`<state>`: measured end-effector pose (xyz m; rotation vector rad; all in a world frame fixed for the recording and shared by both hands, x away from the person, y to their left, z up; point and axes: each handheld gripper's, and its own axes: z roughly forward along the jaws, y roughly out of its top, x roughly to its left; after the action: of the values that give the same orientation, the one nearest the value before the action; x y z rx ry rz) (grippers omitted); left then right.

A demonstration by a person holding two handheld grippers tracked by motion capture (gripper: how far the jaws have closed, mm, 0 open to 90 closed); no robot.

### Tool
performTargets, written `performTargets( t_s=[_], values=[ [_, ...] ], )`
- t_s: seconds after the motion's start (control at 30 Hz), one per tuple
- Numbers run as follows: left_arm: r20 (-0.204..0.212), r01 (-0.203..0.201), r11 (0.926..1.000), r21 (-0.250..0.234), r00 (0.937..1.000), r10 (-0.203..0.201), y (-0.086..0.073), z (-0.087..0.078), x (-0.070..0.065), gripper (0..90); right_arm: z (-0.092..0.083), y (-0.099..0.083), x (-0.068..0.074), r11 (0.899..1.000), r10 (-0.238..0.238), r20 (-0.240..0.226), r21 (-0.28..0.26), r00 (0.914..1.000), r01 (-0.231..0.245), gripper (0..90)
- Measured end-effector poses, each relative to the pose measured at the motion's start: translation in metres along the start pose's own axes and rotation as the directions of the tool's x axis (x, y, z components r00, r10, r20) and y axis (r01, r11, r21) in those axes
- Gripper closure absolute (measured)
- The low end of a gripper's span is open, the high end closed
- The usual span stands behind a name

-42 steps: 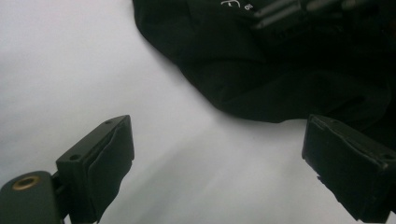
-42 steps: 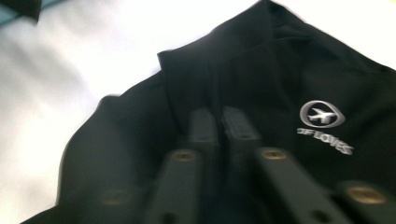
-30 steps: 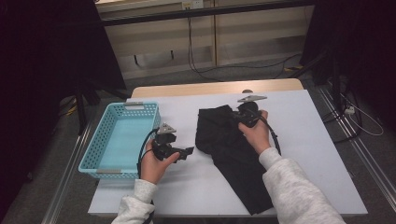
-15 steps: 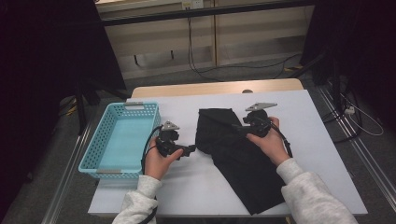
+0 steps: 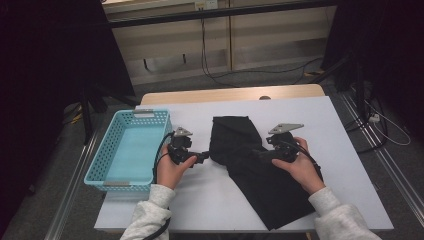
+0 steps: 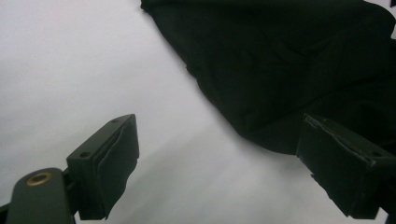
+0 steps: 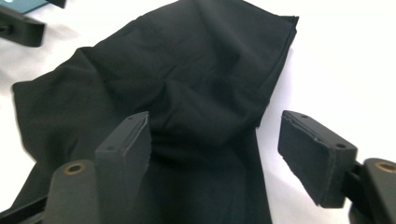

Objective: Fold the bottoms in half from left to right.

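Note:
A black cloth point(image 5: 260, 185) lies rumpled on the white table point(image 5: 200, 205), running from the middle toward the near right corner. My right gripper point(image 5: 259, 152) hovers over the cloth's middle, pointing left. Its jaws have just been opening and now stand open point(image 7: 215, 120), with the cloth's folds point(image 7: 187, 70) lying below them, not pinched. My left gripper point(image 5: 204, 157) rests just left of the cloth and points right at its edge. It is open point(image 6: 219, 126), with bare table between its pads and the cloth's edge point(image 6: 280, 60) by the right pad.
A turquoise plastic basket point(image 5: 100, 172) stands at the table's left edge, close to my left hand. White table stretches to the right of the cloth and in front of the left hand. Dark floor, cables and stands surround the table.
My right hand has moved right and toward me, from the cloth's far end to its middle, and its jaws have opened. The left hand has stayed put.

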<state>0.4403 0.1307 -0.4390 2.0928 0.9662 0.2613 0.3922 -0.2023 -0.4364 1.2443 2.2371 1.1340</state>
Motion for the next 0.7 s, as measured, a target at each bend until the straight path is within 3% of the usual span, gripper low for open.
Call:
performTargets(
  t_s=[0.03, 0.4, 0.7],
  values=[
    [-0.019, -0.003, 1.0000, 0.000, 0.9998, 0.003, 0.001, 0.001, -0.001, 13.0, -0.002, -0.003, 0.000, 1.000, 0.007, -0.005, -0.003, 1.0000, -0.007, 24.6],
    [0.000, 0.010, 0.9999, 0.006, 1.0000, -0.010, 0.011, 0.014, -0.001, 17.3, -0.025, -0.023, -0.010, 0.999, 0.034, 0.017, -0.015, 0.9993, -0.034, 22.7],
    [0.009, -0.024, 0.9994, 0.024, 0.9997, 0.024, 0.019, 0.030, -0.005, 29.3, -0.040, -0.038, -0.014, 0.999, 0.053, 0.047, -0.011, 0.9975, -0.053, 22.2]
  ],
)
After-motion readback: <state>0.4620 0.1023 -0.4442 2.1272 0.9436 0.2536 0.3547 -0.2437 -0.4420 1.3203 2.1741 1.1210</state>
